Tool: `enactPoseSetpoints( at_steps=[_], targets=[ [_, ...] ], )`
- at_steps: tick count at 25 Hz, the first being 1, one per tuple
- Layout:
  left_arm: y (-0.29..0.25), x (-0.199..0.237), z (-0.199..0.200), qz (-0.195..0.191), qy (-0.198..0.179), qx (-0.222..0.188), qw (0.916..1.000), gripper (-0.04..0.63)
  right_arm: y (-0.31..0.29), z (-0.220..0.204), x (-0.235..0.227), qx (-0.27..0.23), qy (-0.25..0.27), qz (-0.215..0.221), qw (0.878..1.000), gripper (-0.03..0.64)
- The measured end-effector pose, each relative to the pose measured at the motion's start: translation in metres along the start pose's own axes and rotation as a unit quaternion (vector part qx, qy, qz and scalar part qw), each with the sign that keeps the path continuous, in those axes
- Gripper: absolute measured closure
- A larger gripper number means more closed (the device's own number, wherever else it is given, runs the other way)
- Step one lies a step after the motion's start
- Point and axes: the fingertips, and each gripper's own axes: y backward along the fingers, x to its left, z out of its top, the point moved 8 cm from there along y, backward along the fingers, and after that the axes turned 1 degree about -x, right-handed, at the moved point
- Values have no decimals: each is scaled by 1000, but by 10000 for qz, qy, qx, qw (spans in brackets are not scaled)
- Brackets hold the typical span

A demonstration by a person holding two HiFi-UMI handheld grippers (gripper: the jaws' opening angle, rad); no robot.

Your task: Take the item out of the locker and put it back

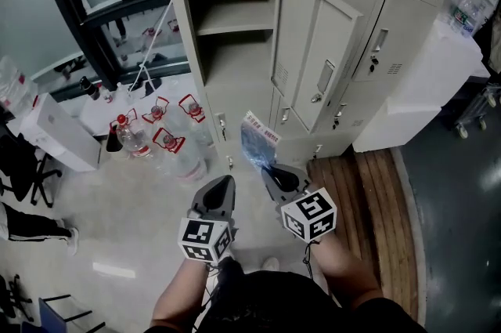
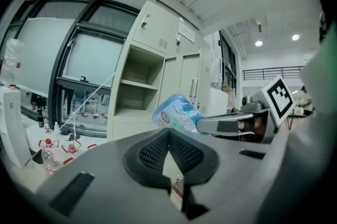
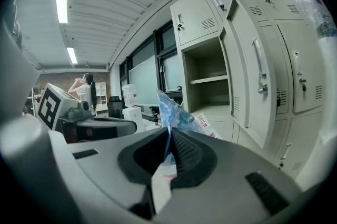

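Blue packet [image 1: 258,142]: one, out of the locker, held in the air just near of the open compartment [image 1: 235,65], low against its bottom edge. Right gripper [image 1: 270,169] pinches its near end, tongs pressed on the wrapper. Left gripper [image 1: 227,181], just left of it: tongs pressed together, nothing between.

Step, as judged: packet is clear of the locker, return leg due. Next move calls for lifting it far and up, left of the one open door [image 1: 313,57], onto the shelf [image 1: 235,26], then spreading the tongs.

Floor, left: water bottles [image 1: 168,143], about four; glare blurs them.
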Motion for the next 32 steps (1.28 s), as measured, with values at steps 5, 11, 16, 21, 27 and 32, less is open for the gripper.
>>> enactPoseSetpoints(
  at_steps=[5,11,16,21,27,32],
  targets=[
    [-7,24,8,-56,31,-39,10000,591,-23,12,1,0,118,-64,9999,597],
    [-18,60,21,-203,38,-56,9998,591,-57,30,2,-27,201,-201,9996,597],
    [-31,93,35,-337,-81,2,9994,591,-90,46,-3,-109,322,-372,9987,597],
    [-47,125,42,-500,-171,57,9986,591,-124,58,-7,-167,428,-533,9975,597],
    [-67,162,52,-758,-232,48,9968,591,-162,70,-13,-198,553,-830,9948,597],
    [-81,179,61,-986,-290,-3,9947,591,-185,78,-17,-149,668,-1045,9922,597]
  ],
)
